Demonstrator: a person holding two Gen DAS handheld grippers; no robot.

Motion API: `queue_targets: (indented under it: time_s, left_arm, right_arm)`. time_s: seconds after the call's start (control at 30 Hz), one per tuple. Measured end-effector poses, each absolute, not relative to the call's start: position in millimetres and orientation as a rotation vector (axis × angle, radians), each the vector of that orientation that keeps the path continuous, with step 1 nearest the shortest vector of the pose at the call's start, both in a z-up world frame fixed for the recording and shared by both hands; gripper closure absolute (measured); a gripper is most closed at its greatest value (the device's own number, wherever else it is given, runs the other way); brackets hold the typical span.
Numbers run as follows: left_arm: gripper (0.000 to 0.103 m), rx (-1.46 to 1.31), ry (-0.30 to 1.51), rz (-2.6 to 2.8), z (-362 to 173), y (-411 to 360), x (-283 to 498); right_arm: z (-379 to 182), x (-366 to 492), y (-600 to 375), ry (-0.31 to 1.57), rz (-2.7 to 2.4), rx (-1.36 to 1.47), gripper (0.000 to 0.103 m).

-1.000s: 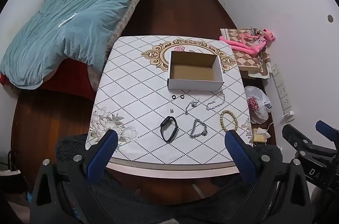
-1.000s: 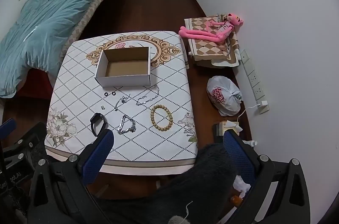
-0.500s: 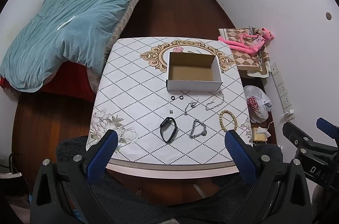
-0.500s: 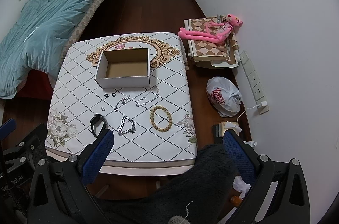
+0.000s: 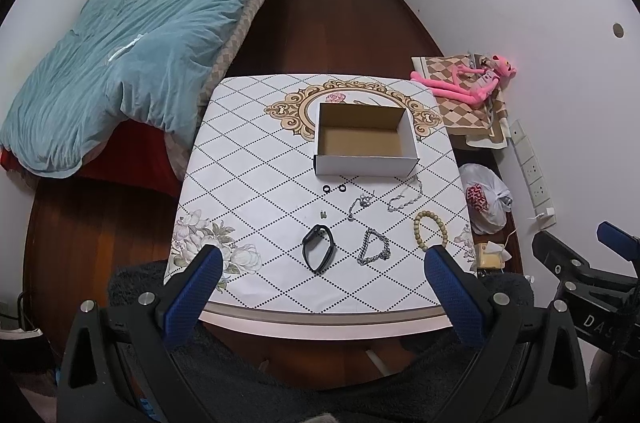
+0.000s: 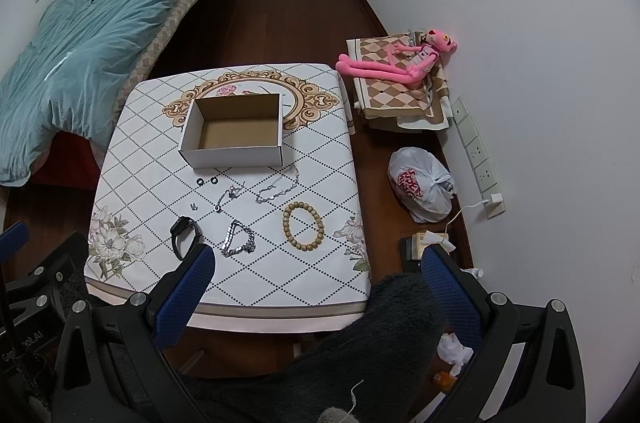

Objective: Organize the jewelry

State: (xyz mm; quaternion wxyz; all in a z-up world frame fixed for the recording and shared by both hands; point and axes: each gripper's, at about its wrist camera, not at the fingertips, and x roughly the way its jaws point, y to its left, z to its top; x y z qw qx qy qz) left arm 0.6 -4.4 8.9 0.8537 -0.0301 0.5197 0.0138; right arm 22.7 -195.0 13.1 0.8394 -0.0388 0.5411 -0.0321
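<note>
An empty white cardboard box (image 5: 365, 141) (image 6: 236, 131) stands on the patterned table (image 5: 248, 183) (image 6: 320, 159). In front of it lie a black band (image 5: 318, 247) (image 6: 183, 236), a silver chain bracelet (image 5: 374, 248) (image 6: 239, 240), a wooden bead bracelet (image 5: 430, 229) (image 6: 303, 225), two thin silver necklaces (image 5: 404, 199) (image 6: 280, 185), two small black rings (image 5: 333, 188) (image 6: 206, 180) and tiny studs (image 5: 323, 213). My left gripper (image 5: 320, 263) and my right gripper (image 6: 316, 261) are both open and empty, held above the table's near edge.
A bed with a teal duvet (image 5: 132, 55) lies left of the table. A pink plush toy (image 6: 400, 63) on a folded checked cloth, a tied plastic bag (image 6: 420, 183) and wall sockets are to the right. A dark fuzzy chair (image 6: 360, 343) is below the grippers.
Both views have drifted slightly; the table and jewelry sit much as before. Both grippers stay open and nothing on the table has moved.
</note>
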Motion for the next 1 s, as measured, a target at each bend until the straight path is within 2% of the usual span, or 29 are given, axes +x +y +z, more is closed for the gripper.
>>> queue_targets:
  time_s: [1.0]
  left_arm:
    - [0.000,-0.062,1.079,0.032,14.0,-1.9,0.6]
  right_arm:
    - [28.1,26.9,-199.7,1.124,-0.067,-0.096,0.000]
